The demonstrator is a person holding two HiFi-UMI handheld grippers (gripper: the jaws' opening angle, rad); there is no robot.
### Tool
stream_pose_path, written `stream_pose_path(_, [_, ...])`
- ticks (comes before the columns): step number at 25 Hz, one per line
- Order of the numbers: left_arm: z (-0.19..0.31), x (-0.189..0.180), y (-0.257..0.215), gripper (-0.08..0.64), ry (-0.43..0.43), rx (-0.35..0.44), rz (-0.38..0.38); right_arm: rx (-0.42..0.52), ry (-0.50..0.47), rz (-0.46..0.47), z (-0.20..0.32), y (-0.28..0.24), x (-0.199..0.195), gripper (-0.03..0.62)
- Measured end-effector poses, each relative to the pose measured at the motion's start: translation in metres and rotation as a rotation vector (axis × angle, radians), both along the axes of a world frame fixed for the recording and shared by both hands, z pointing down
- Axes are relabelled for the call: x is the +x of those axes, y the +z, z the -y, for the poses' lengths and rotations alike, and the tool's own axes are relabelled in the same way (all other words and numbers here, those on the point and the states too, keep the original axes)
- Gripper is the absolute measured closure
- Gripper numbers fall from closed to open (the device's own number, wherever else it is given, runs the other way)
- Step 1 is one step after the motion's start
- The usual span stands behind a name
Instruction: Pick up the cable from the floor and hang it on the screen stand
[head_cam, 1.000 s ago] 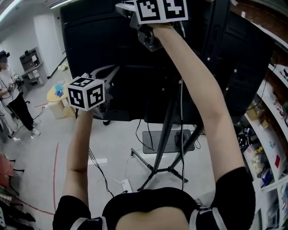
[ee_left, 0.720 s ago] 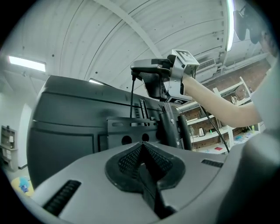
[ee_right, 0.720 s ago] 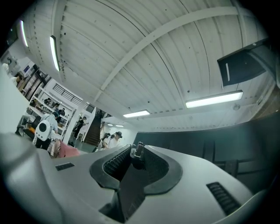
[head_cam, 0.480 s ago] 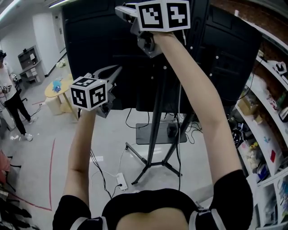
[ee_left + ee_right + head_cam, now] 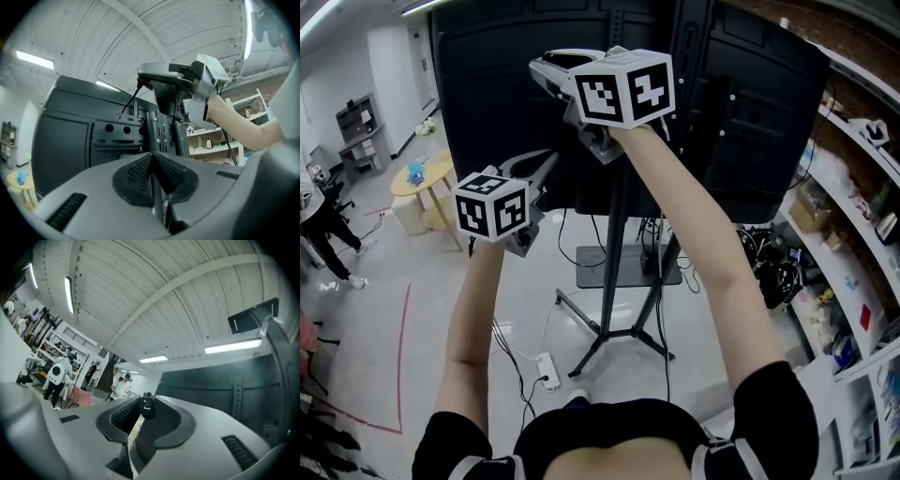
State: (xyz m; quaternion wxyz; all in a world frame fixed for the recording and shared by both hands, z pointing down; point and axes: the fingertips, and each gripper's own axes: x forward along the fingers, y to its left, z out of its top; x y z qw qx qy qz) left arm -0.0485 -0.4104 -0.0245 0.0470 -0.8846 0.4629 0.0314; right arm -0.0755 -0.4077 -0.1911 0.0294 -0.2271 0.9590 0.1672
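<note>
Left gripper (image 5: 546, 164), right gripper (image 5: 542, 67) with cable (image 5: 148, 406), lower.

The pale floor (image 5: 487, 309) lies well below both jaws. Under the right gripper (image 5: 540, 66) stand the stand's legs (image 5: 591, 354) and a dark plate (image 5: 592, 267). Under the left gripper (image 5: 546, 161) lie a power strip (image 5: 546, 371) and cables (image 5: 511, 352). Left of it are red tape (image 5: 401, 347) and a round table (image 5: 422, 176).

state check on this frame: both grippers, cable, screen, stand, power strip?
left gripper: shut, nothing seen between the jaws.
right gripper: shut on the cable.
cable: held up high, pinched at the jaw tips.
screen: upright, back panel facing the person.
stand: upright, legs on the floor.
power strip: lying flat on the floor.
</note>
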Motion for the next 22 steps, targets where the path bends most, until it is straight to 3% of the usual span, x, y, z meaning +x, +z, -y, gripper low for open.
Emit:
stream_pose_path(5, [0.002,-0.001,0.025,0.552,-0.004,-0.021,-0.024,0.017,-0.019,0.039,0.009,0.046,-0.001,0.483])
stream_pose_path(12, [0.007,-0.017,0.049,0.552,-0.009,-0.03,-0.024,0.135,-0.052,0.205,0.013,0.084,0.003,0.48])
stream_pose_path(17, [0.008,-0.021,0.059,0.552,0.005,-0.004,-0.026,0.264,0.0,0.297,0.019,0.096,0.016,0.464])
stream_pose_path(22, [0.005,-0.019,0.076,0.552,0.013,0.004,-0.027,0.28,0.086,0.367,0.038,0.115,0.033,0.419])
